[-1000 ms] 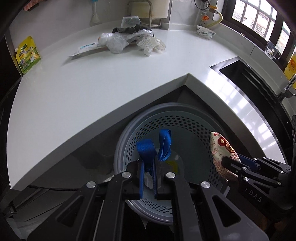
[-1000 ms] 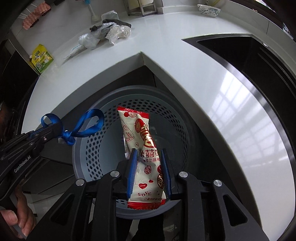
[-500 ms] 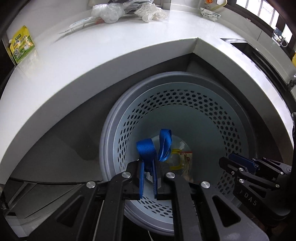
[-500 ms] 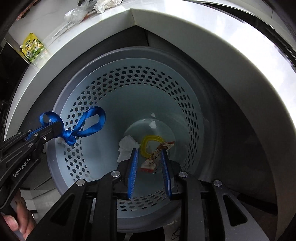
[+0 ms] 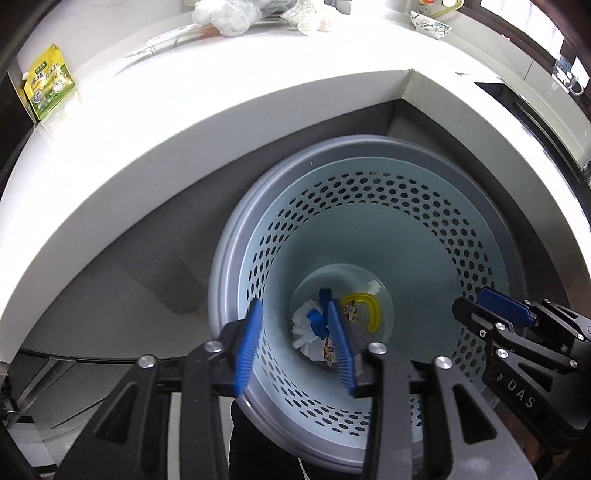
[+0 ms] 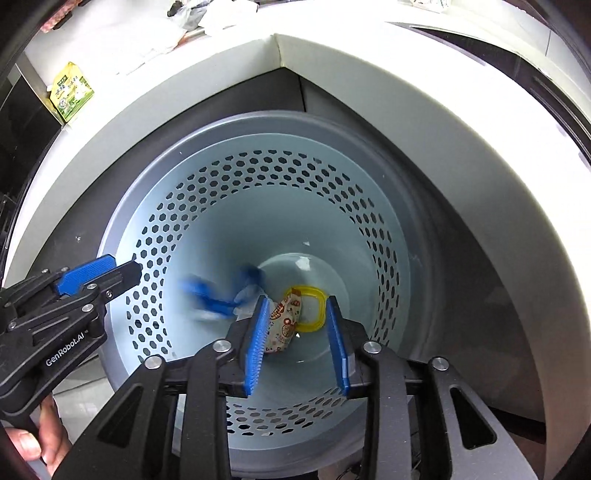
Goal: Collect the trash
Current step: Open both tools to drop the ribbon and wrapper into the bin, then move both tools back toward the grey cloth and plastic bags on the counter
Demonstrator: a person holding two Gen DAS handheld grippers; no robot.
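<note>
A pale blue perforated trash basket [image 5: 424, 206] [image 6: 207, 206] stands on the floor below the white counter corner. Both grippers hover over its mouth. My left gripper [image 5: 295, 338] is open and empty; it also shows in the right wrist view [image 6: 99, 275]. The blue ribbon [image 5: 318, 321] [image 6: 214, 295] is inside the basket, blurred in the right wrist view. My right gripper [image 6: 295, 328] is open and empty; it also shows in the left wrist view [image 5: 491, 308]. The red-printed snack wrapper [image 6: 284, 323], a yellow ring [image 5: 365, 308] [image 6: 312, 308] and white crumpled paper [image 5: 304, 332] lie on the basket's bottom.
On the white counter [image 5: 155, 103] lie a pile of clear plastic bags and wrappers [image 5: 236, 14], a green-yellow packet [image 5: 48, 86] [image 6: 70, 90] at the left edge, and a small printed packet [image 5: 430, 24] at the back right. A dark sink [image 5: 535, 122] lies to the right.
My left gripper opened and the blue ribbon dropped into the basket. Before that my right gripper let go of the snack wrapper, which fell to the bottom. Both grippers moved lower over the basket.
</note>
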